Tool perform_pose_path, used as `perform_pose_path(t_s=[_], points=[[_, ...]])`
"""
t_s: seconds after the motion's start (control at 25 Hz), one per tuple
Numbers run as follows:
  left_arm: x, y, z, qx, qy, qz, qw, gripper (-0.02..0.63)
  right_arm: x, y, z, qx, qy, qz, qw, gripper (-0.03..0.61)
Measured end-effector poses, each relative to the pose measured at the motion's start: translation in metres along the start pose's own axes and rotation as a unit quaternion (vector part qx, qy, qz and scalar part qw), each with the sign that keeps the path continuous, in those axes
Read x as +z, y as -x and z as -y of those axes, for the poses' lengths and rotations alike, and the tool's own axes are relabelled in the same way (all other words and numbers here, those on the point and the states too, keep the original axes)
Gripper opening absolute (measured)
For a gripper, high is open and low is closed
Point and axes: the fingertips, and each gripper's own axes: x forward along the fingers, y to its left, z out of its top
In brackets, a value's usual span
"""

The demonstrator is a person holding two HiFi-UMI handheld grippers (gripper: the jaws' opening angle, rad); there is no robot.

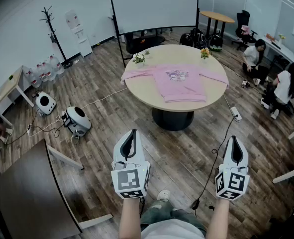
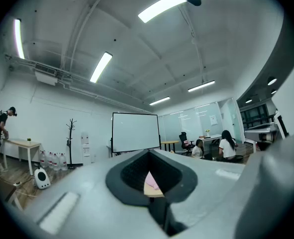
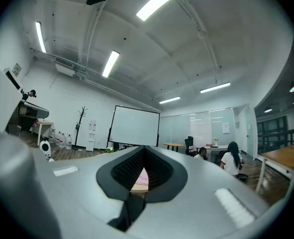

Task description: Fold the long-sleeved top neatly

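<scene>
A pink long-sleeved top [image 1: 179, 82] is lying flat and face up on the round bench [image 1: 142, 91], showing a small print on its chest. Both sleeves are stretching out sideways to the rim, and its hem is lying towards the near edge.

Round bench [image 1: 137, 89], mid-room: pink long-sleeved top [image 1: 180, 83] spread flat, sleeves out to both sides; left potted plant [image 1: 139, 59] and right potted plant [image 1: 205, 53] at far edge. Foreground, well apart from bench: left hand-held gripper [image 1: 132, 133], right hand-held gripper [image 1: 235, 139], level, jaws together. Behind: projection screen [image 1: 154, 6]
</scene>
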Motion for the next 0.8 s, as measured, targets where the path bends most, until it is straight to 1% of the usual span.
perform_pose_path(t_s=[0.48, 0.68, 0.72, 0.8], points=[[-0.009, -0.022, -0.006, -0.001, 0.007, -0.011, 0.9999, 0.107, -0.005, -0.021, -0.002, -0.001, 0.006, -0.009, 1.000, 0.023], [-0.011, -0.043, -0.013, -0.004, 0.007, -0.007, 0.9999, 0.110, -0.006, -0.039, -0.004, -0.004, -0.002, 0.001, 1.000, 0.023], [-0.012, -0.048, -0.014, -0.005, 0.006, -0.006, 1.0000, 0.130, -0.007, -0.044, -0.004, -0.007, -0.002, 0.002, 1.000, 0.023], [-0.013, -0.060, -0.017, -0.010, 0.002, -0.002, 0.9999, 0.225, -0.009, -0.053, -0.004, -0.015, -0.003, 0.001, 1.000, 0.023]])
